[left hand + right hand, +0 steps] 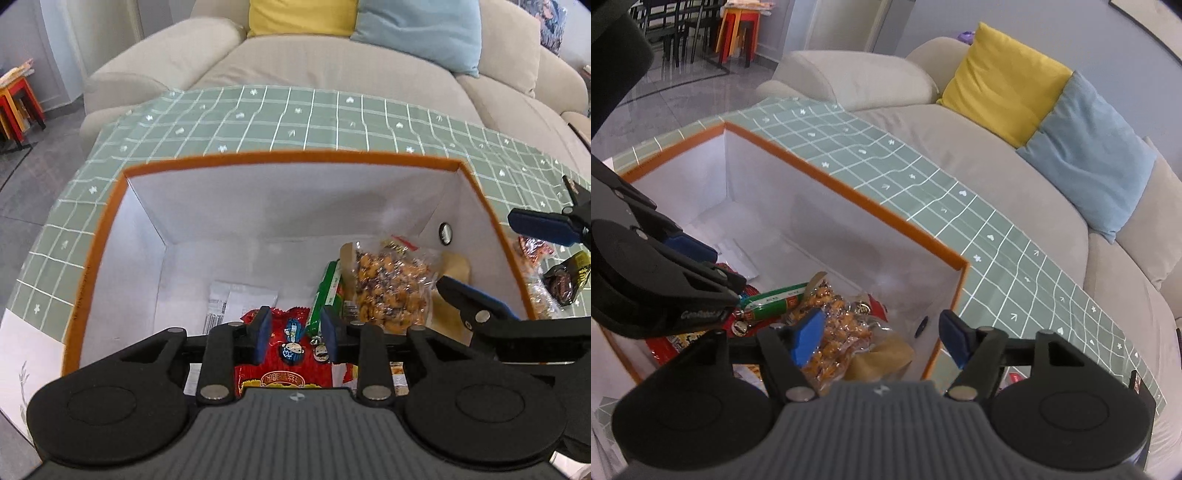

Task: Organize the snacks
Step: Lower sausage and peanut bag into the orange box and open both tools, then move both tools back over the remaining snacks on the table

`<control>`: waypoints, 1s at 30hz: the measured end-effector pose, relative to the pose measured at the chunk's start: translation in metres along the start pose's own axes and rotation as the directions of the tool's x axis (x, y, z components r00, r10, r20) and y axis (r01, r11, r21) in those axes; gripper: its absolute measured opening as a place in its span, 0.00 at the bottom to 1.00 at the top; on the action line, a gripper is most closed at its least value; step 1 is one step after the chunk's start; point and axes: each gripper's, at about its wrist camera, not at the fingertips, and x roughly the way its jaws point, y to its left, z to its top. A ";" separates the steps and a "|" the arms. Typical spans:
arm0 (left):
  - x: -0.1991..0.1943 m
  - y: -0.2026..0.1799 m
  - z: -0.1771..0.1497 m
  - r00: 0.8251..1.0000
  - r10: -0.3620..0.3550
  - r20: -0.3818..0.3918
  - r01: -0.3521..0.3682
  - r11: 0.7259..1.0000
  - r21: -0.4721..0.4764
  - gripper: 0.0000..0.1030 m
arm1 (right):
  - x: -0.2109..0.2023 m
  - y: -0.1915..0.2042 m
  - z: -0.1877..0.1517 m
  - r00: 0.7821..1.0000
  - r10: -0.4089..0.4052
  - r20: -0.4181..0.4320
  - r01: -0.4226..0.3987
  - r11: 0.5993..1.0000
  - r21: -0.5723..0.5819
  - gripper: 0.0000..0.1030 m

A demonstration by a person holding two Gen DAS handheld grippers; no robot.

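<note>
An orange-rimmed white box (295, 157) (849, 195) stands on the table and holds snacks. Inside lie a red snack bag (291, 347) (665, 347), a green packet (325, 295) (775, 301), a clear bag of orange snacks (388, 291) (838, 325) and a white packet (236, 299). My left gripper (295, 334) (713, 266) hangs in the box over the red bag, jaws slightly apart, pads not pressing on it. My right gripper (881, 339) (506, 266) stands open above the orange snack bag at the box's right end, with nothing gripped.
The box sits on a green checked tablecloth (258, 118) (997, 236). Loose snacks, a dark packet (565, 280) among them, lie on the table right of the box. A beige sofa (314, 62) with yellow (1001, 85) and blue cushions (1089, 155) runs behind the table.
</note>
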 end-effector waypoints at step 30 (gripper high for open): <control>-0.095 -0.110 -0.058 0.938 -0.163 0.306 0.101 0.973 0.209 0.49 | -0.132 -0.089 -0.131 0.984 -0.169 0.062 0.122 0.879 0.460 0.75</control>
